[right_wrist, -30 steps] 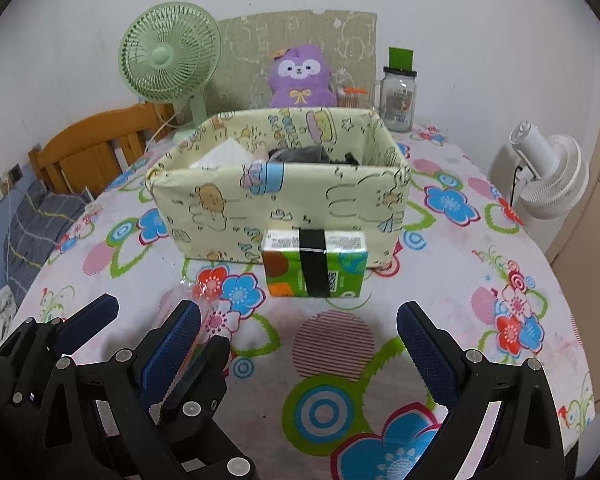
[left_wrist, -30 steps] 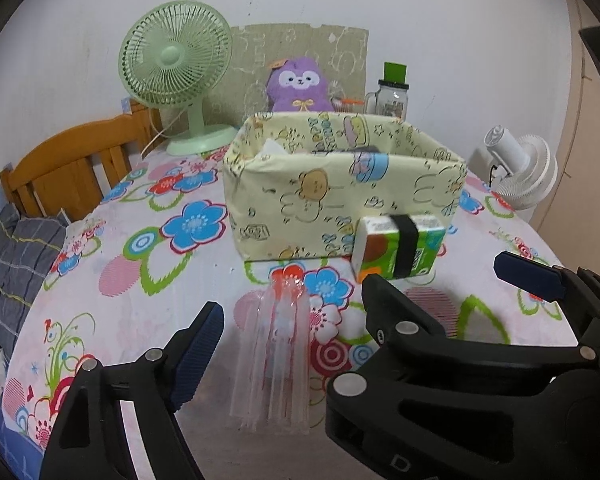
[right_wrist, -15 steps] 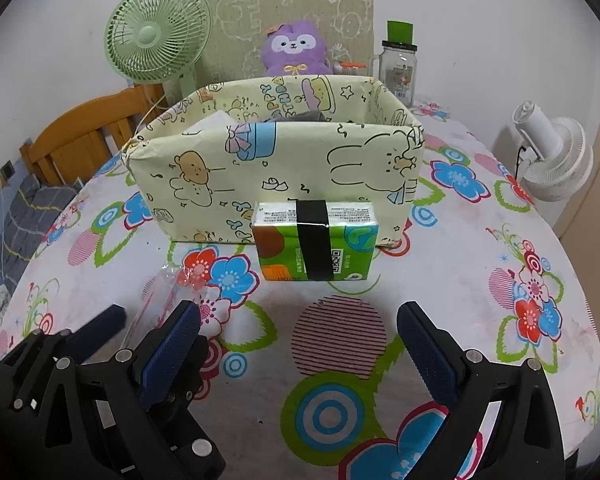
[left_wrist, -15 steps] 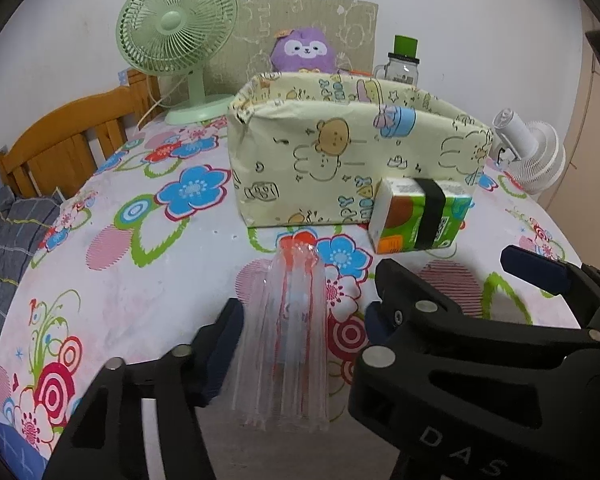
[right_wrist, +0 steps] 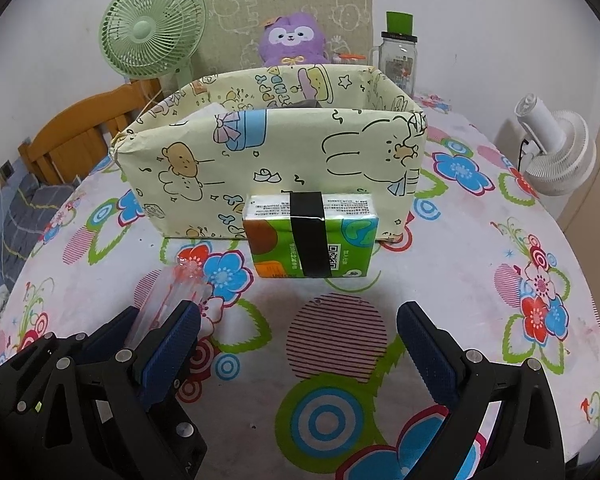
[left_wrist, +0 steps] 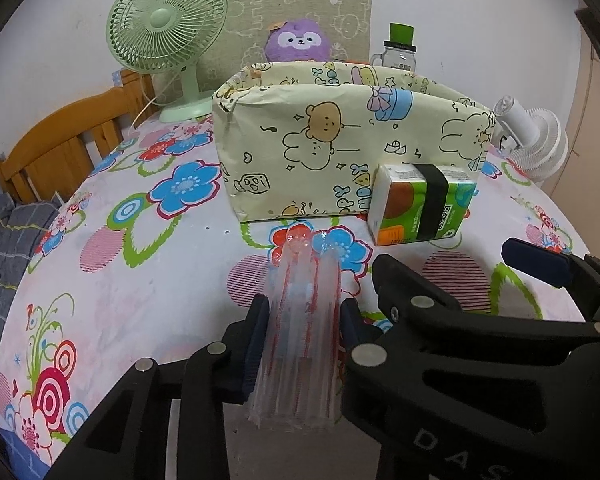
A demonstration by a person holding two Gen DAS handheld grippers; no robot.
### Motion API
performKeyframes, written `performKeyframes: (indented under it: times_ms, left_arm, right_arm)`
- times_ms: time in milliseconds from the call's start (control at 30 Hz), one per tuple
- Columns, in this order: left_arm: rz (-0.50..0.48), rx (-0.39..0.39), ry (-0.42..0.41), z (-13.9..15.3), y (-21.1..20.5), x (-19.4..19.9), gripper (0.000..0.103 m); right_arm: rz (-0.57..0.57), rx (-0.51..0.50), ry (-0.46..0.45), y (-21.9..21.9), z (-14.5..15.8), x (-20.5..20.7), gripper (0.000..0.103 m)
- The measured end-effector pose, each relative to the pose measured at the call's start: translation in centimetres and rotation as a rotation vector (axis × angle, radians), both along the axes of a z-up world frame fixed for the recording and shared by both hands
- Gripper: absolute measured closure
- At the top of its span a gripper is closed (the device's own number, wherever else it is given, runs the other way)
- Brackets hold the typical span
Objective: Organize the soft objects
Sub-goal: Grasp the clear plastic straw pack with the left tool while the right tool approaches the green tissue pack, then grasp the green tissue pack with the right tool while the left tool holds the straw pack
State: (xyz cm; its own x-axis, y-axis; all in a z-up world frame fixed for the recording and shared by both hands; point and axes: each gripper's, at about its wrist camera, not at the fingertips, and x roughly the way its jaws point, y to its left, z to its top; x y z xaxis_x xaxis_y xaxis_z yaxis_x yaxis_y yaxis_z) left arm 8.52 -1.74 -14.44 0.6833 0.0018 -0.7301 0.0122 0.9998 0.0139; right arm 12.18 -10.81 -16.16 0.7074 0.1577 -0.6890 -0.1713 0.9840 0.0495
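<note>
In the left wrist view, my left gripper [left_wrist: 303, 320] is clamped on one clear air-cushion pack [left_wrist: 300, 328] lying on the flowered tablecloth [left_wrist: 140, 280], before one cartoon-print box [left_wrist: 340, 148]. One tissue pack [left_wrist: 420, 204] touches the box front. In the right wrist view, my right gripper [right_wrist: 298, 344] has its two fingers wide apart, near that tissue pack [right_wrist: 310, 236]; two fans, one green fan [right_wrist: 152, 32] and one white fan [right_wrist: 556, 148], stand behind.

The left gripper [left_wrist: 302, 322] has seemingly closed onto the air-cushion bag [left_wrist: 300, 336].
</note>
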Motion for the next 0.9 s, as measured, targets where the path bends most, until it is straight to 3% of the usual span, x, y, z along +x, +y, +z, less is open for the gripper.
performKeyframes:
  times_ms: [333,500,900]
  left_arm:
    - [0.05,-0.021,0.006,-0.2,0.9,0.6,0.066]
    - [0.047,-0.041,0.009,0.0,1.1,0.7,0.074]
    - [0.015,-0.062,-0.003,0.8,0.1,1.8,0.08]
  right_arm:
    - [-0.001,-0.003,0.003,0.0,-0.2,0.2,0.003]
    - [0.002,-0.008,0.002,0.3,-0.1,0.4,0.003]
    - [-0.004,-0.008,-0.015,0.0,0.7,1.2,0.003]
